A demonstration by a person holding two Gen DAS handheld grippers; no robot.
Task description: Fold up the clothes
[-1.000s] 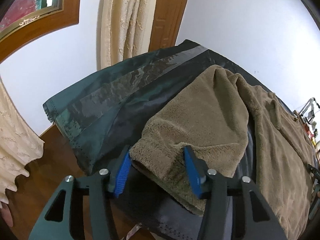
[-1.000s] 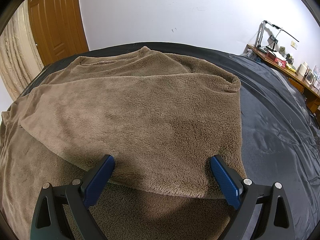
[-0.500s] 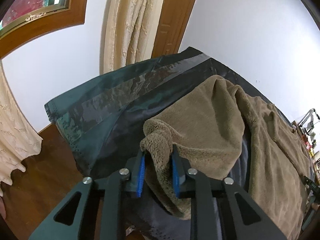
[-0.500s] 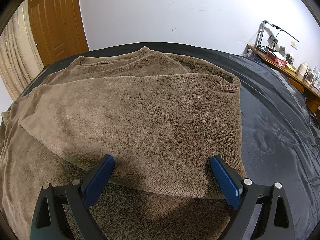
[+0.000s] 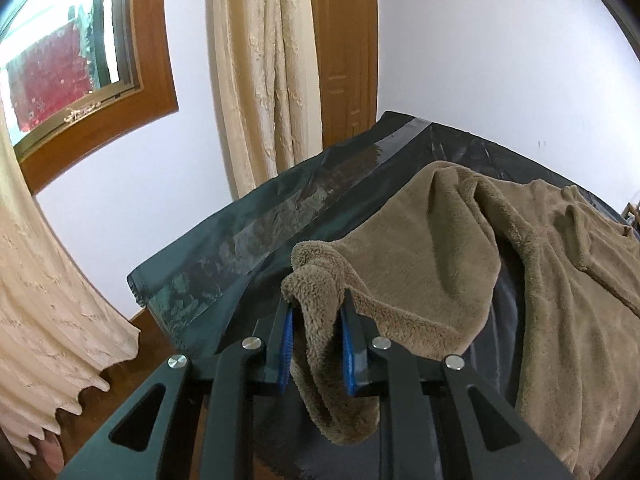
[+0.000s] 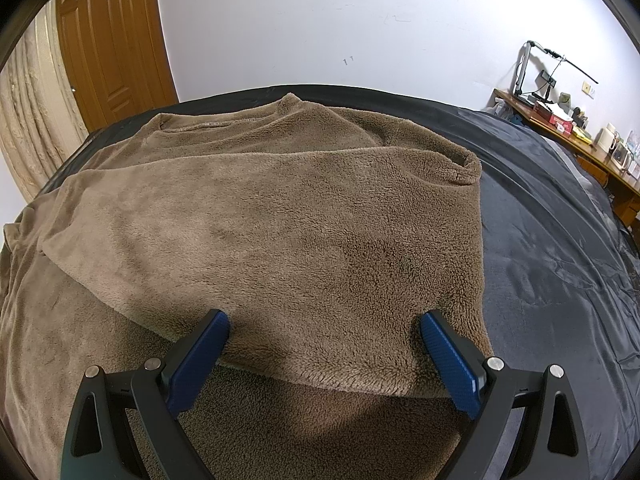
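A brown fleece sweater (image 6: pixel 280 232) lies spread on a bed with a dark cover (image 6: pixel 552 264); one sleeve is folded across its body. In the left wrist view my left gripper (image 5: pixel 316 316) is shut on the cuff end of the other sleeve (image 5: pixel 404 264) and holds it lifted off the cover near the bed's corner. In the right wrist view my right gripper (image 6: pixel 324 344) is open, its blue pads (image 6: pixel 448 360) spread over the near edge of the folded sleeve, holding nothing.
The bed's corner (image 5: pixel 160 288) drops to a wooden floor. A cream curtain (image 5: pixel 264 80), a wooden door (image 6: pixel 108 52) and a window (image 5: pixel 56 56) stand beyond it. A desk with clutter (image 6: pixel 572 128) runs along the right wall.
My left gripper closed on the sleeve cuff and has raised it, tilting up toward the wall. My right gripper has stayed open and still.
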